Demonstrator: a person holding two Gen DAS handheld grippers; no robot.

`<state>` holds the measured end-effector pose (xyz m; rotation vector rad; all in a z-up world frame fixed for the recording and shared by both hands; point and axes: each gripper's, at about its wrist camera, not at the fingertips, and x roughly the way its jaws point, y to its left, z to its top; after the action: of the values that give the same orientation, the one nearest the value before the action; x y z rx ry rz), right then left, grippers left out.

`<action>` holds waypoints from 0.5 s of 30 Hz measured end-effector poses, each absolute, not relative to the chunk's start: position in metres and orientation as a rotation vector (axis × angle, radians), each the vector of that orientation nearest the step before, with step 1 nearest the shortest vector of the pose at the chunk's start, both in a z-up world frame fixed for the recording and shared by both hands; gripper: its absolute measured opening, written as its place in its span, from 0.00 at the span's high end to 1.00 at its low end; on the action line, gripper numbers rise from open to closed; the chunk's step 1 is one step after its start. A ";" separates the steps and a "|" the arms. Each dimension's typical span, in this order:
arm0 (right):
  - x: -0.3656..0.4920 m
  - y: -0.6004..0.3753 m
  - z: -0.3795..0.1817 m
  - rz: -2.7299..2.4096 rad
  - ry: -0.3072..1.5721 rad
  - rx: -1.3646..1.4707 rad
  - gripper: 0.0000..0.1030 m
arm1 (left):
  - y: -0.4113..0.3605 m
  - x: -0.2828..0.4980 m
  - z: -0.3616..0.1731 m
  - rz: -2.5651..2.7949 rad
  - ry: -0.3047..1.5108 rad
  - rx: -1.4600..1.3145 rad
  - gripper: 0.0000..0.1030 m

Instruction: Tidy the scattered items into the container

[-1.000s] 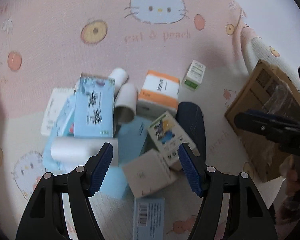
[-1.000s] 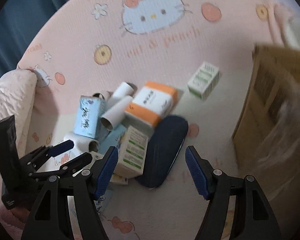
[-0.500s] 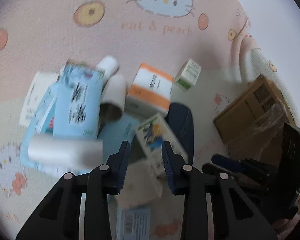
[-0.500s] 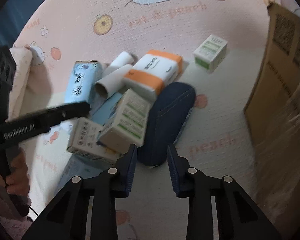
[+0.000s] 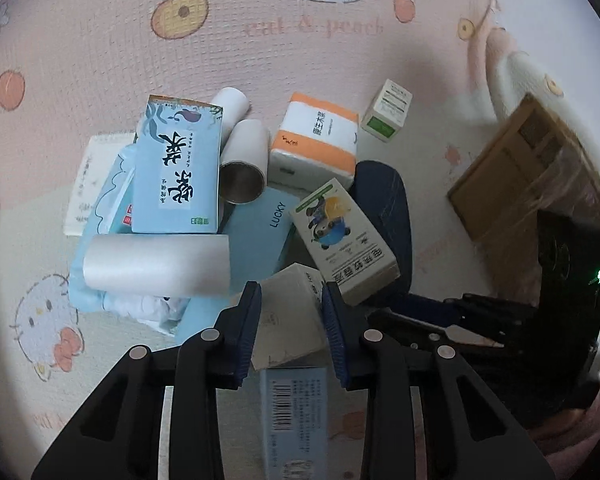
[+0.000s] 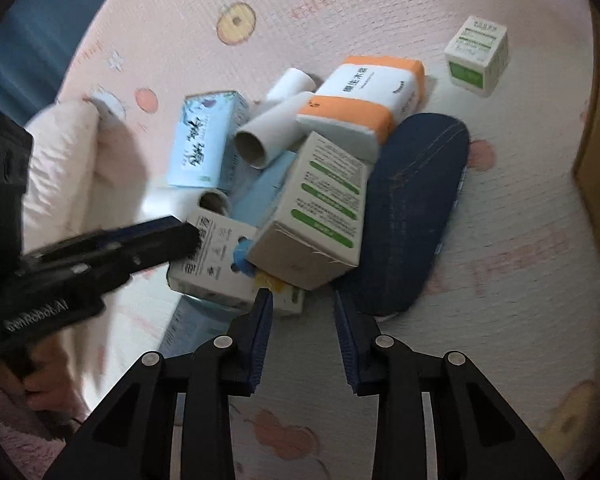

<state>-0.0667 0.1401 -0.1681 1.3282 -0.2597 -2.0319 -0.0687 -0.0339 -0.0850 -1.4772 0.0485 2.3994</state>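
Note:
A pile of boxes and tubes lies on the pink mat. My left gripper (image 5: pixel 290 312) points down at its near edge, jaws closing, with a white box (image 5: pixel 288 308) filling the gap and both pads against its sides. My right gripper (image 6: pixel 300 312) has its jaws a narrow gap apart over bare mat, nothing between them. Its tips stop just short of the green-and-white carton (image 6: pixel 316 216), which shows its panda face (image 5: pixel 340 236) in the left wrist view. A dark denim case (image 6: pixel 412 208) lies beside that carton. The cardboard container (image 5: pixel 540 184) stands to the right.
Also in the pile are a blue tea box (image 5: pixel 176 172), cardboard tubes (image 5: pixel 244 160), a white roll (image 5: pixel 156 264), an orange-and-white tissue pack (image 5: pixel 316 140) and a blue barcode box (image 5: pixel 292 412). A small green-and-white box (image 6: pixel 476 56) stands apart. A pink quilt (image 6: pixel 56 168) edges the left.
Both grippers went from wide apart to narrow. The left one closed around the white box. The right one dropped closer to the pile, beside the left gripper.

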 end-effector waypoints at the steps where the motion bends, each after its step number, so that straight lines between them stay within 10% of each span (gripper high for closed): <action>1: -0.066 0.139 -0.171 -2.017 -0.274 1.326 0.71 | -0.036 -0.068 -0.085 2.395 0.045 -1.473 0.69; 15: -0.078 0.143 -0.210 -1.756 -0.752 1.286 0.64 | -0.052 -0.069 -0.088 2.388 -0.014 -1.526 0.73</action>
<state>-0.0780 0.1428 -0.2099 1.2864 -0.7518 -1.7559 -0.0691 -0.0523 -0.0882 -1.5259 -0.0144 2.3882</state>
